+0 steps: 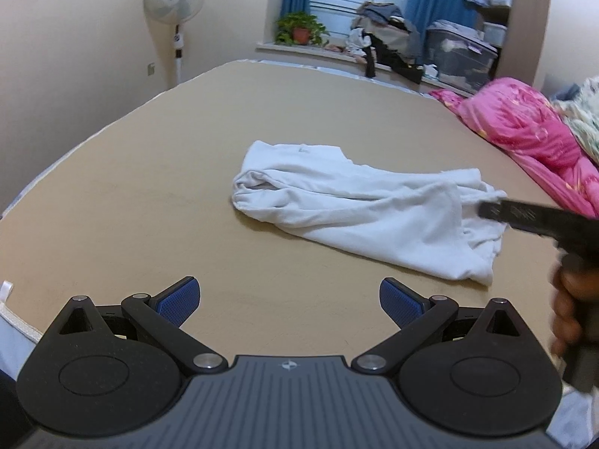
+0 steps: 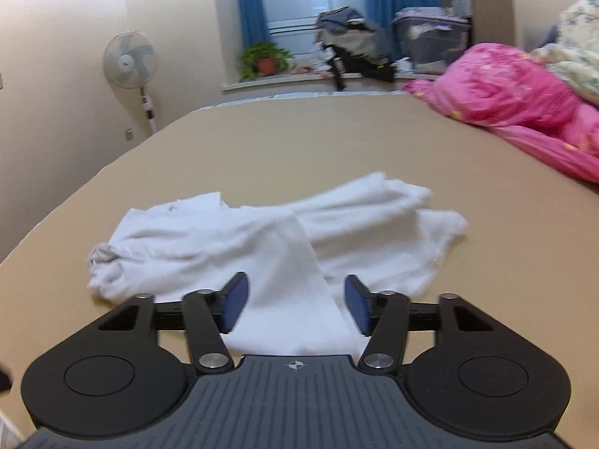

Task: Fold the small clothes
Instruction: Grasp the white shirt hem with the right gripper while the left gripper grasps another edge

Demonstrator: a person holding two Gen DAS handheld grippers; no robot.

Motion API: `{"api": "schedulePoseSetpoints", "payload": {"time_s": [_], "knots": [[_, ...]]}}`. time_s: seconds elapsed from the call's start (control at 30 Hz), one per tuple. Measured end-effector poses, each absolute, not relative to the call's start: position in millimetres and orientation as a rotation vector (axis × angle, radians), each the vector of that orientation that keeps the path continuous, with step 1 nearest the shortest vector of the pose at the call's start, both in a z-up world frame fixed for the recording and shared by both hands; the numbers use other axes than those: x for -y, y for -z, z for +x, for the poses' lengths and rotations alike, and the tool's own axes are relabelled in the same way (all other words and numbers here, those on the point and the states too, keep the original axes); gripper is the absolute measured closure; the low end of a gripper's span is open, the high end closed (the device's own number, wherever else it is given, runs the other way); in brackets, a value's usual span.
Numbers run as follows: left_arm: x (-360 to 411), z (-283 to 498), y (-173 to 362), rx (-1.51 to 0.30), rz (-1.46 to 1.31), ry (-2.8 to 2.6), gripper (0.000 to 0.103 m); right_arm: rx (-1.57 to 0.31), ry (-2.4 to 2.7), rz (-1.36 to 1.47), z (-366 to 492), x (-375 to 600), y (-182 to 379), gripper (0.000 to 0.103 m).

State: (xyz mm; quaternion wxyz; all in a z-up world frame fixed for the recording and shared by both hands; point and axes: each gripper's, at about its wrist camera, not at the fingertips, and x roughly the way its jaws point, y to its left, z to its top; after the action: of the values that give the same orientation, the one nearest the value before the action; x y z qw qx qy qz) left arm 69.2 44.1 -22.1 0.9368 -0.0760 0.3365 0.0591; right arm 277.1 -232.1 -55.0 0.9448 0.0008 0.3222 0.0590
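Note:
A crumpled white garment (image 1: 359, 205) lies on the tan bed surface (image 1: 149, 194), bunched at its left end. My left gripper (image 1: 290, 301) is open and empty, hovering over bare bed short of the garment. My right gripper (image 2: 295, 305) is open with its blue pads on either side of a strip of the white garment (image 2: 284, 247) that runs between the jaws; the pads stand apart from the cloth. In the left wrist view the right gripper's dark body (image 1: 524, 215) reaches in over the garment's right end, blurred.
A pink quilt (image 1: 524, 131) and a floral blanket (image 2: 572, 37) lie along the bed's right side. A standing fan (image 1: 176, 3) is by the left wall. A potted plant (image 1: 299, 30), piled clothes and storage bins sit at the window.

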Motion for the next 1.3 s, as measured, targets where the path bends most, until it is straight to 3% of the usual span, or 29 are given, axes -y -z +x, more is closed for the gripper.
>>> {"api": "schedulePoseSetpoints", "payload": {"time_s": [0.1,0.23,0.27,0.3,0.37,0.4,0.6,0.87,1.17,1.3], "knots": [[-52,72,19,-0.684,-0.175,-0.133,0.001,-0.714,-0.123,-0.022,323,222,71,0.031],[-65,75,15,-0.683,-0.213,-0.156,0.001,-0.780,-0.110,-0.085,374,210,86,0.031],[-69,76,14,-0.682,-0.223,-0.165,0.001,-0.799,-0.114,-0.105,381,207,89,0.041],[-73,76,12,-0.679,-0.231,-0.174,0.001,-0.808,-0.121,-0.128,385,203,90,0.070],[-80,77,9,-0.674,-0.251,-0.188,0.001,-0.806,-0.125,-0.153,383,202,86,0.095],[-85,77,7,-0.670,-0.264,-0.196,0.001,-0.781,-0.153,-0.120,374,200,82,0.098],[-104,70,0,-0.672,-0.317,-0.237,0.001,-0.644,-0.408,-0.042,260,194,39,0.099],[-99,50,-2,-0.677,-0.304,-0.234,0.001,-0.647,-0.514,-0.013,175,204,16,0.099],[-125,57,-2,-0.687,-0.350,-0.318,0.001,-0.586,-0.750,-0.103,94,116,35,0.100],[-131,55,0,-0.709,-0.341,-0.333,0.001,-0.666,-0.882,-0.210,100,102,45,0.098]]}}
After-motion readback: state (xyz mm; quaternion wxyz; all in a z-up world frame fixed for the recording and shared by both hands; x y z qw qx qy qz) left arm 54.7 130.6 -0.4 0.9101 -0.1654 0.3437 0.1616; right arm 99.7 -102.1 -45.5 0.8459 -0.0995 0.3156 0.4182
